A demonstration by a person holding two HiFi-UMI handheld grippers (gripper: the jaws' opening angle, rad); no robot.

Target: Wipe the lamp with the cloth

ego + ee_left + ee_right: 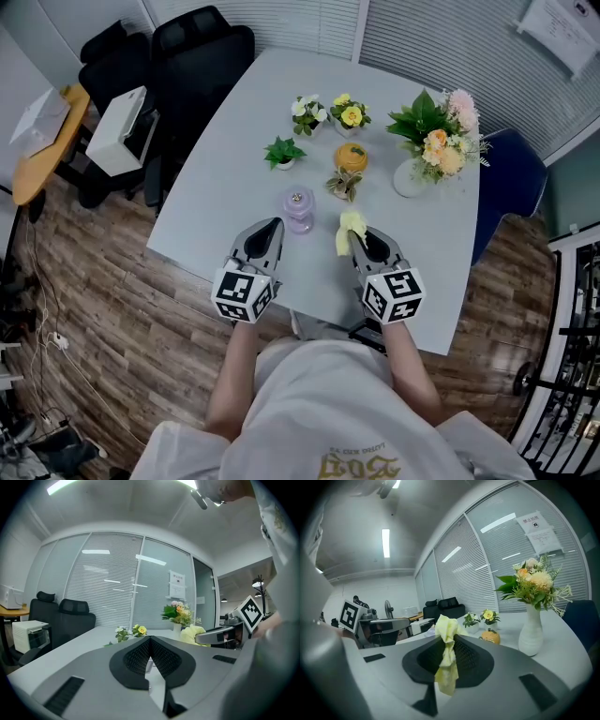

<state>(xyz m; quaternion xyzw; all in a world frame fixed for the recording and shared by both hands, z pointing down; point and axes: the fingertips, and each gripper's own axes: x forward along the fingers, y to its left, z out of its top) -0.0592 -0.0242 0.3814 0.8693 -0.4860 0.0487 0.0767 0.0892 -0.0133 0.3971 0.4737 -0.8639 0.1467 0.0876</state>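
The left gripper (273, 226) (150, 640) has its jaws pressed together with nothing between them; its tip hovers over the near part of the grey table (216, 202). The right gripper (362, 240) (449, 641) has its jaws closed on a pale yellow cloth (350, 228) (447, 660). The cloth is pinched at its middle, so a crumpled tuft stands up past the jaw tips and a twisted tail hangs down between the pads.

The lamp (299, 208) is a small, pale lilac, rounded piece with a shiny metal cap on top. It stands upright on the table between the two grippers, at about 2 o'clock from the left gripper's tip and 10 o'clock from the cloth. It is near both, and neither touches it in the head view.

At 1 o'clock from the lamp sits an orange pumpkin-shaped ornament (351, 157) (491, 637), with a little sprig of dried-looking plant (344, 185) just beside it on the near side. At 2 o'clock, well apart from the lamp, a white vase (409, 179) (530, 632) holds a bouquet of peach, pink and cream flowers (441, 131) with broad green leaves. At 11 o'clock a small white pot holds a green leafy plant (283, 151). Farther back, at 12 o'clock, two small pots stand side by side, one with white blossoms (307, 113), the other with yellow blossoms (350, 114) (488, 616).
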